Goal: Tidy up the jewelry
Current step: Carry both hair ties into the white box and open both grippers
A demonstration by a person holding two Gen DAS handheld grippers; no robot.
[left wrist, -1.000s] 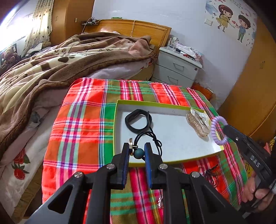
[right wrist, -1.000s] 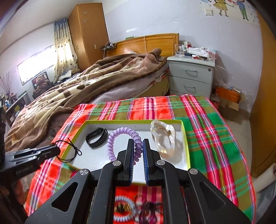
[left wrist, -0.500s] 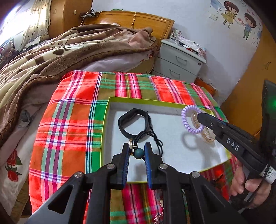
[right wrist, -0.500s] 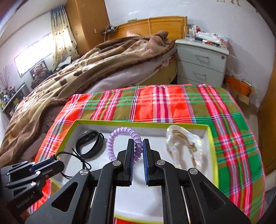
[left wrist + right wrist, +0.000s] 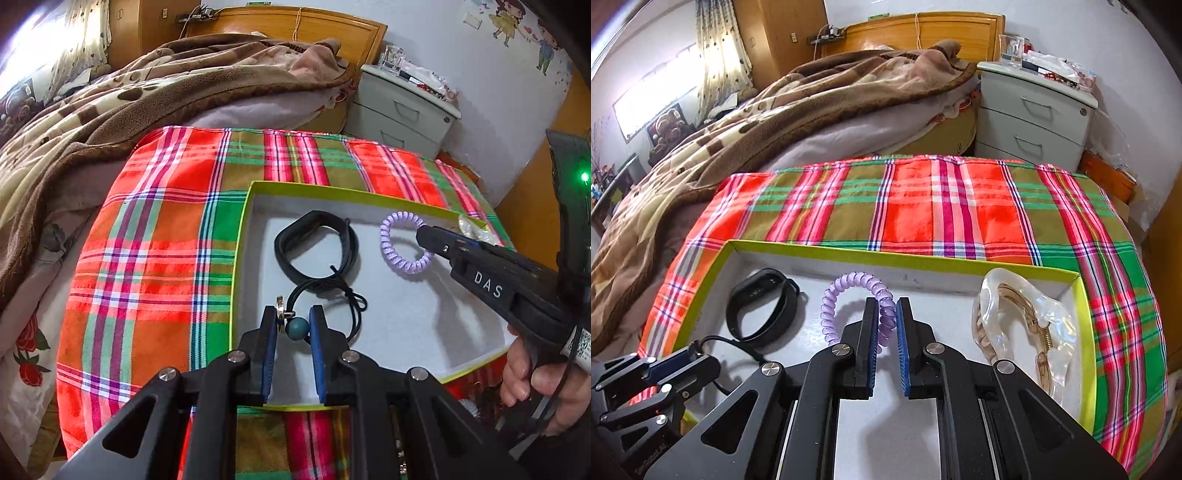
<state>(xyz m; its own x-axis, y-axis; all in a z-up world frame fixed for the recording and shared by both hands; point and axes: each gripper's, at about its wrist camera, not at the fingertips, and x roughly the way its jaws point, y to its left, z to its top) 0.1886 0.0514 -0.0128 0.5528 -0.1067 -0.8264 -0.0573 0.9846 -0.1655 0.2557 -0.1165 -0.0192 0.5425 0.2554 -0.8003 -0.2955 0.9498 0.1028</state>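
Note:
A shallow box with a yellow-green rim (image 5: 317,188) (image 5: 849,254) lies on the plaid cloth. My left gripper (image 5: 293,319) is shut on a black cord necklace with a teal bead (image 5: 298,327), held over the box's near left part. My right gripper (image 5: 886,314) (image 5: 424,232) is shut on a lilac spiral hair tie (image 5: 849,291) (image 5: 391,240), low over the box's middle. Inside the box lie a black wristband (image 5: 314,243) (image 5: 761,310) and a clear hair claw (image 5: 1027,325).
The plaid cloth (image 5: 155,258) covers a small table beside a bed with a brown blanket (image 5: 147,85). A grey nightstand (image 5: 1034,110) stands behind. More small jewelry (image 5: 480,402) lies on the cloth near the box's front right. A hand (image 5: 535,376) holds the right gripper.
Both grippers have come forward and down over the box with their loads. The hair tie moved from the box's right edge toward its middle. The necklace hangs lower over the box.

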